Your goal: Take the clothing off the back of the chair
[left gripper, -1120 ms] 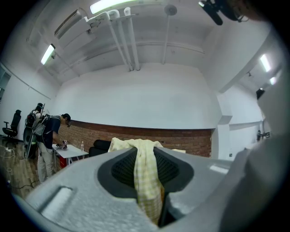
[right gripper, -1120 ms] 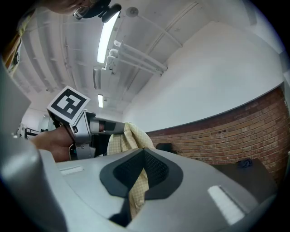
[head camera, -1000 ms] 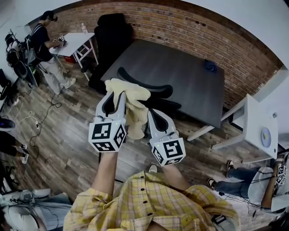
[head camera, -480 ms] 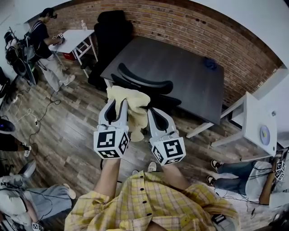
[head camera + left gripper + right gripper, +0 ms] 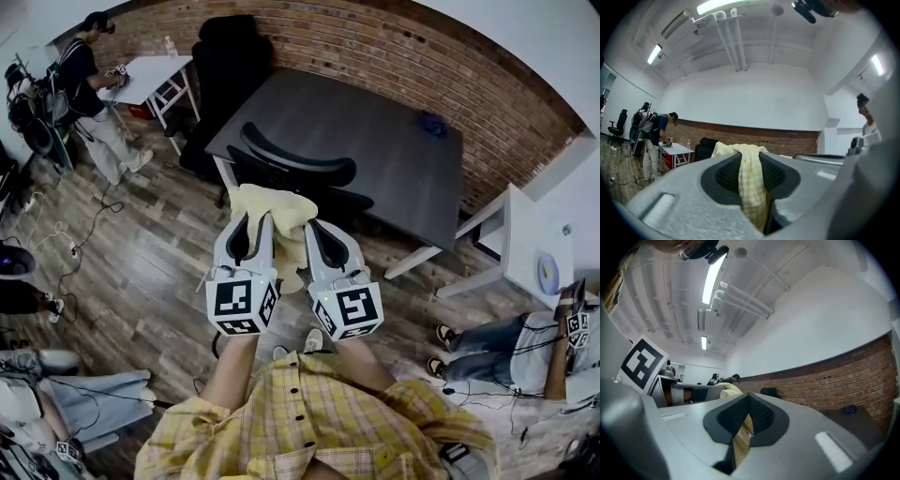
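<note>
A pale yellow checked garment (image 5: 274, 208) hangs in the air between both grippers, a little in front of the black office chair (image 5: 298, 173) and apart from its curved back. The left gripper (image 5: 254, 221) is shut on the garment's left part, and the cloth (image 5: 752, 187) runs down between its pads. My right gripper (image 5: 313, 228) is shut on the right part, where a fold of the fabric (image 5: 740, 444) shows in the slit between the pads. Both grippers point level toward the chair.
The chair stands at a dark grey table (image 5: 375, 131) with a small blue thing (image 5: 433, 123) on it, along a brick wall. A second black chair (image 5: 230, 61), a white table (image 5: 141, 77) and a standing person (image 5: 89, 89) are far left. A white desk (image 5: 530, 258) and a seated person (image 5: 511, 352) are right.
Both grippers have drawn back from the chair toward me with the garment, and the left one has sunk a little. The cloth no longer overlaps the chair's back.
</note>
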